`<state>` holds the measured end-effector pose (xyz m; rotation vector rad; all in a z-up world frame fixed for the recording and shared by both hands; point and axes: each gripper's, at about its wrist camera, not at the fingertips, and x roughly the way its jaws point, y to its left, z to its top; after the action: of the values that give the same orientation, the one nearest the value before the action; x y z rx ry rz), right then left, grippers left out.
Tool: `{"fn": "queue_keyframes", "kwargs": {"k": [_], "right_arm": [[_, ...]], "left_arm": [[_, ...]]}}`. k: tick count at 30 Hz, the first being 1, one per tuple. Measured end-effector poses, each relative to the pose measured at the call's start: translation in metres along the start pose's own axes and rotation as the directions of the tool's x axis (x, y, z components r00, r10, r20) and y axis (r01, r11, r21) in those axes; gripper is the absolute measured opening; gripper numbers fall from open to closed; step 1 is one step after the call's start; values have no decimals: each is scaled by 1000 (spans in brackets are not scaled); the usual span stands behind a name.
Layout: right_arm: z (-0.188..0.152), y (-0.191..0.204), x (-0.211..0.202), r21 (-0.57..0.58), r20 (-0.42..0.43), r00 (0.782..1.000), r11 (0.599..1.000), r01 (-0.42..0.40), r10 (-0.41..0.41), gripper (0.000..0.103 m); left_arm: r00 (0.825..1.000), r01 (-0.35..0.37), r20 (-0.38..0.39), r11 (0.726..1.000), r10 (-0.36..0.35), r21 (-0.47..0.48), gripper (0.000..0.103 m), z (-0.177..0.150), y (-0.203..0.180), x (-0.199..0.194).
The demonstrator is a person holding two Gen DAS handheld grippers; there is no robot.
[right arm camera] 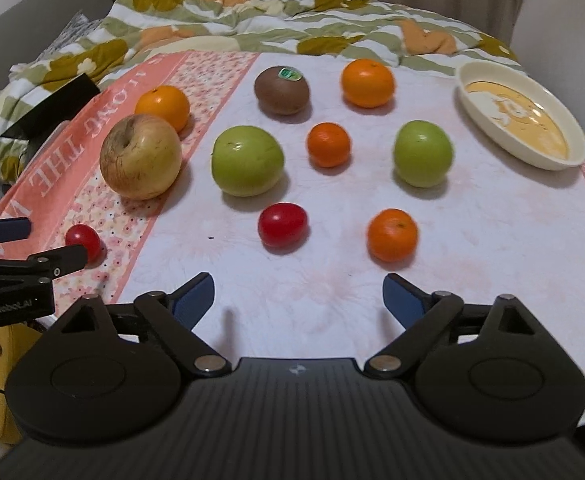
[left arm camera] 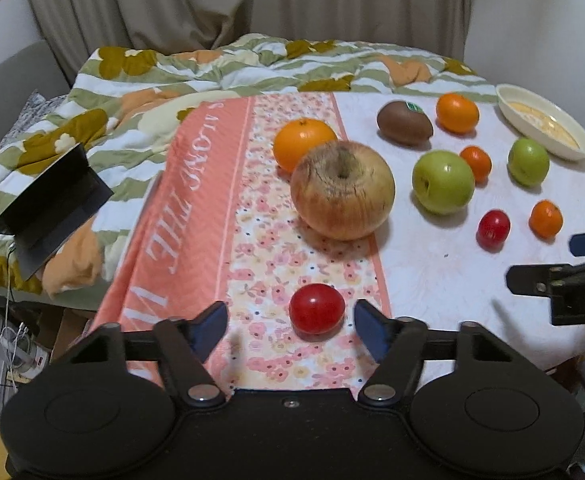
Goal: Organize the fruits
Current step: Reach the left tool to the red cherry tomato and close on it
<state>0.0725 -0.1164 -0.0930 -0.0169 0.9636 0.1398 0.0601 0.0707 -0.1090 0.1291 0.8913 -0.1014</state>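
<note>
Both claws open: left claw (left arm camera: pixel 290 326) straddles the red tomato (left arm camera: pixel 317 309) at 6 o'clock for pickup, right claw (right arm camera: pixel 298 300) hovers empty over the worktop (right arm camera: pixel 492 248).

I see a table (right arm camera: pixel 472 280) under a white cloth with a pink floral band (right arm camera: pixel 104 216) on my left. Directly on it: a cherry tomato (left arm camera: pixel 317 309) between my left fingers, a big apple (left arm camera: pixel 343 189) ahead, green apples, oranges, a kiwi (right arm camera: pixel 281 90), and a cream dish (right arm camera: pixel 520 114) far right.
</note>
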Motion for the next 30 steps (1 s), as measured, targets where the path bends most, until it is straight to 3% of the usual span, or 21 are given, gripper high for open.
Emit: {"fn": "queue_keyframes", "kwargs": {"k": [5, 9, 20, 23, 25, 30], "right_arm": [[1, 10, 18, -26, -4, 1000, 1000, -2, 2, 96], [4, 11, 26, -38, 4, 1000, 999, 7, -7, 89], [15, 9, 37, -54, 46, 998, 998, 32, -30, 80], [16, 10, 38, -64, 67, 997, 997, 42, -38, 70], [16, 12, 38, -74, 74, 997, 997, 38, -33, 51], [17, 13, 35, -77, 75, 997, 996, 34, -28, 50]], "left_arm": [[1000, 26, -4, 1000, -26, 16, 54, 0, -2, 11], [998, 56, -4, 998, -56, 27, 36, -1, -4, 14], [998, 67, 3, 997, -67, 37, 36, -1, -3, 14], [998, 69, 5, 997, -69, 40, 36, -1, -3, 15], [998, 69, 6, 997, -69, 39, 36, -1, -3, 14], [998, 59, 14, 998, -59, 29, 36, -1, -1, 11]]}}
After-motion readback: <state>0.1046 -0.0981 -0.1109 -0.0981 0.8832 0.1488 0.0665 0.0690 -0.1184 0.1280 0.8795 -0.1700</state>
